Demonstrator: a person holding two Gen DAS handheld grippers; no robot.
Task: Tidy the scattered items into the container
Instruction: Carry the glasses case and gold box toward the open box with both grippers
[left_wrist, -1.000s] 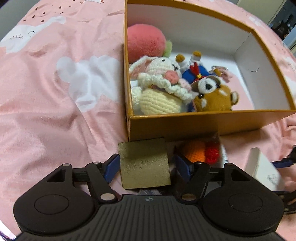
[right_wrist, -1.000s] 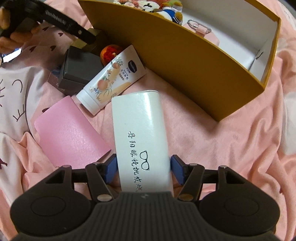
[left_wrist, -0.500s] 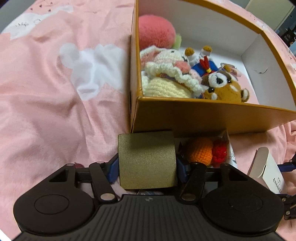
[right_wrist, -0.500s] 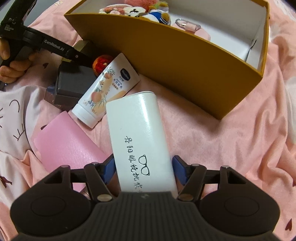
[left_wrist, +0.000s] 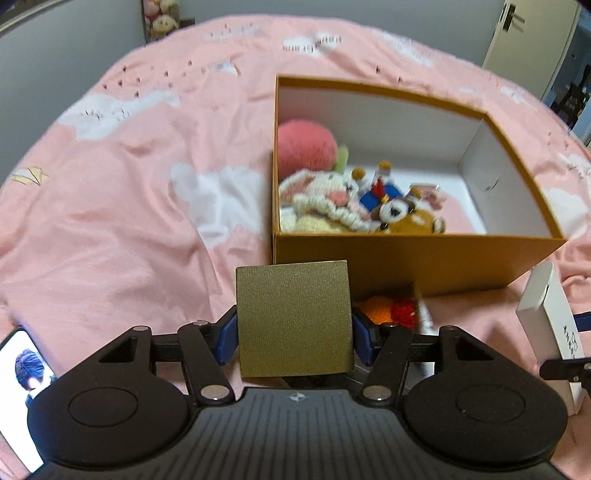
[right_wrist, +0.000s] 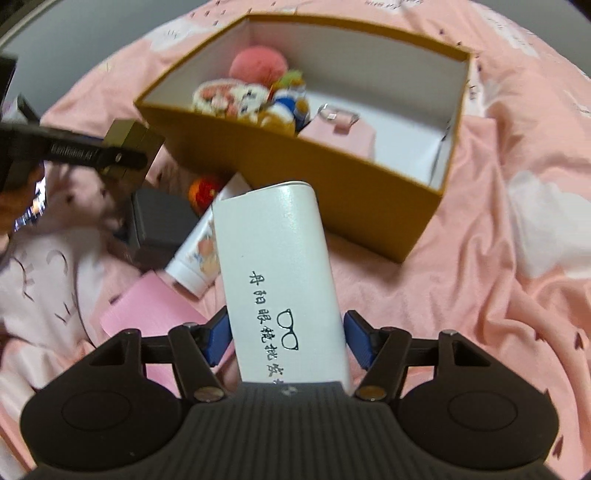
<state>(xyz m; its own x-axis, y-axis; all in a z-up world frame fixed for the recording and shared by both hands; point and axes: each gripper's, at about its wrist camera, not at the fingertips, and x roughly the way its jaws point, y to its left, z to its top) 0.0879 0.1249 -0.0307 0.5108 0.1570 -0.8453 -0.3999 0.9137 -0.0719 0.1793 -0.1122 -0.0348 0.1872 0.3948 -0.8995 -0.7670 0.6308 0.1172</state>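
The mustard cardboard box (left_wrist: 406, 254) stands open on the pink bedspread, with a pink plush ball (left_wrist: 304, 146), a crochet rabbit (left_wrist: 325, 199) and a small bear (left_wrist: 402, 218) in its left half. My left gripper (left_wrist: 293, 334) is shut on a square gold box (left_wrist: 291, 302), held in the air just short of the container's near wall. My right gripper (right_wrist: 286, 336) is shut on a white glasses case (right_wrist: 280, 273), lifted off the bed and pointing at the container (right_wrist: 295, 162). The right wrist view shows the gold box (right_wrist: 129, 142) at the left.
Between the grippers, on the bedspread, lie an orange-red crochet toy (left_wrist: 388, 308), a peach-print cream tube (right_wrist: 195, 258), a dark grey box (right_wrist: 162, 225) and a pink card (right_wrist: 155, 314). A lit phone (left_wrist: 22, 387) lies at the lower left. A pink pouch (right_wrist: 340, 129) sits inside the container.
The left jaws closed fully on the gold box and lifted it. The right gripper rose with the white case, so both views now look into the container from higher up.
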